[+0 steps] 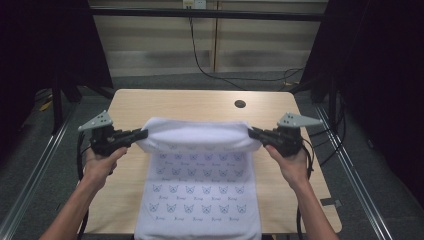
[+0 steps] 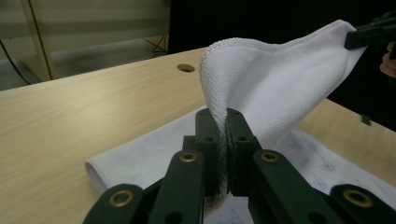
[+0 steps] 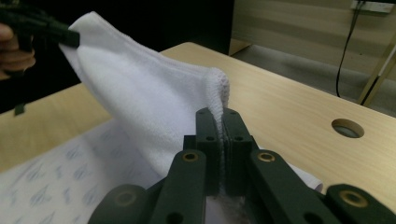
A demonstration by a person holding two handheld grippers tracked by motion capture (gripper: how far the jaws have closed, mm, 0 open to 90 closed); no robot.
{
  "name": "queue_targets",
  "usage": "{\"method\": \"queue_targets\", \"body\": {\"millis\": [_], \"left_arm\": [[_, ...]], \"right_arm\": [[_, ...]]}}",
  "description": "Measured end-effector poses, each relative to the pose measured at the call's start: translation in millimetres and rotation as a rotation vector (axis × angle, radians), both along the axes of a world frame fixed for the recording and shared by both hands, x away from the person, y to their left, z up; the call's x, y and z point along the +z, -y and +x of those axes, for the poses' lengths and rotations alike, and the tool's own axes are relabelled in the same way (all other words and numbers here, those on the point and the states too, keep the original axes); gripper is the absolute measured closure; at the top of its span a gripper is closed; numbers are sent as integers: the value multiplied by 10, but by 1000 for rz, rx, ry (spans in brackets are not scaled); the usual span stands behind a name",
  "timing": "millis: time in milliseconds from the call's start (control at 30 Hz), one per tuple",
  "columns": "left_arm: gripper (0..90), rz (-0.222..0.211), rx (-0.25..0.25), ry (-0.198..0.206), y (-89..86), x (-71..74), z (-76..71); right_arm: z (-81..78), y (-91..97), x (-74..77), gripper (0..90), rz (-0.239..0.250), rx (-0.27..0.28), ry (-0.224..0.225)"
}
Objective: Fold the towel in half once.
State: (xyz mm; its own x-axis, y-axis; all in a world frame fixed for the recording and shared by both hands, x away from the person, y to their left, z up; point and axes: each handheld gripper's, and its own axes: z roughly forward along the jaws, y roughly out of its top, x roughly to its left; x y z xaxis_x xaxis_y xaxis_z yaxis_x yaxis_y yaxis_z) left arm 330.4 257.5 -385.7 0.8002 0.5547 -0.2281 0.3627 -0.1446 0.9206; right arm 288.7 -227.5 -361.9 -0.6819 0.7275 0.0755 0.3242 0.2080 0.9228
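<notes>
A white towel (image 1: pixel 198 172) printed with small grey cat heads lies down the middle of the table, its near end hanging over the front edge. Its far end is lifted and curled back, plain white side up. My left gripper (image 1: pixel 141 133) is shut on the far left corner of the towel (image 2: pixel 261 88). My right gripper (image 1: pixel 254 133) is shut on the far right corner of the towel (image 3: pixel 154 102). In the left gripper view the jaws of my left gripper (image 2: pixel 223 114) pinch the hem, and the right gripper view shows my right gripper (image 3: pixel 220 114) doing the same.
The light wooden table (image 1: pixel 150 102) has a round cable hole (image 1: pixel 240 104) at its far right. Metal rails run along the floor on both sides. A black cable (image 1: pixel 210 65) hangs down the back wall. Dark curtains stand left and right.
</notes>
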Motion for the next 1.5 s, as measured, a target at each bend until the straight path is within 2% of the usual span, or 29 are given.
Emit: {"method": "queue_targets", "body": {"millis": [33,100,200,267,333,400,467,500,533,567,633,667,733,767,800,867,933,1000,1100,1167,1267,1333,1367,1400,1500], "left_arm": [[859,14,-4,5,-13,-9,-85],[859,12,-34,-5,-27,-43,-246],[855,52,-63,-1,-14,-113,-503],[848,71,-68,-14,-23,-211,-620],[845,89,-72,-30,-29,-378,-719],[845,112,-83,-81,-23,-593,-807],[843,118,-96,-113,-28,-781,-897],[840,152,-111,-145,-37,-859,-933],[819,162,-117,-152,-45,-892,-957],[816,169,-131,-160,-63,-926,-983],[795,171,-152,-186,-92,-957,-1043],[789,166,-177,-202,-99,-965,-1081],[776,180,-218,-212,-109,-981,-1156],[775,192,-240,-218,-111,-984,-1191],[761,193,-263,-213,-121,-976,-1230],[697,164,-278,-205,-175,-930,-1285],[654,107,-267,-190,-256,-869,-1280],[619,99,-224,-174,-297,-813,-1214],[599,98,-174,-162,-264,-786,-989],[599,94,-140,-178,-191,-821,-778],[596,143,-100,-201,-28,-905,-451],[589,177,-71,-216,82,-969,-259],[587,210,-60,-219,141,-1007,-177],[590,247,-54,-223,199,-1051,-104],[596,281,-36,-245,303,-1190,39]], "right_arm": [[-108,-3,-4,878,-7,8,4],[-317,15,-29,877,-10,26,4],[-622,36,-119,876,-5,38,0],[-793,22,-240,875,-21,42,-26],[-945,4,-412,874,-23,55,-60],[-1082,-17,-596,869,-37,60,-99],[-1194,-40,-778,852,-69,69,-124],[-1234,-47,-868,848,-68,74,-154],[-1277,-56,-967,846,-72,86,-192],[-1304,-62,-1020,839,-74,92,-210],[-1380,-64,-1120,831,-103,101,-248],[-1424,-52,-1149,828,-101,103,-258],[-1521,-34,-1179,807,-92,113,-276],[-1573,-45,-1176,795,-119,125,-267],[-1611,-57,-1154,769,-127,137,-283],[-1673,-72,-1127,710,-125,170,-298],[-1707,-54,-1109,661,-120,176,-300],[-1696,-21,-1083,621,-93,158,-292],[-1587,12,-1031,591,-43,135,-254],[-1461,-4,-1002,597,-57,117,-237],[-1155,-19,-1041,569,-56,96,-229],[-914,-38,-1094,566,-87,80,-244],[-794,-51,-1126,567,-93,77,-260],[-679,-61,-1163,563,-109,65,-268],[-371,-81,-1287,541,-152,28,-298]]}}
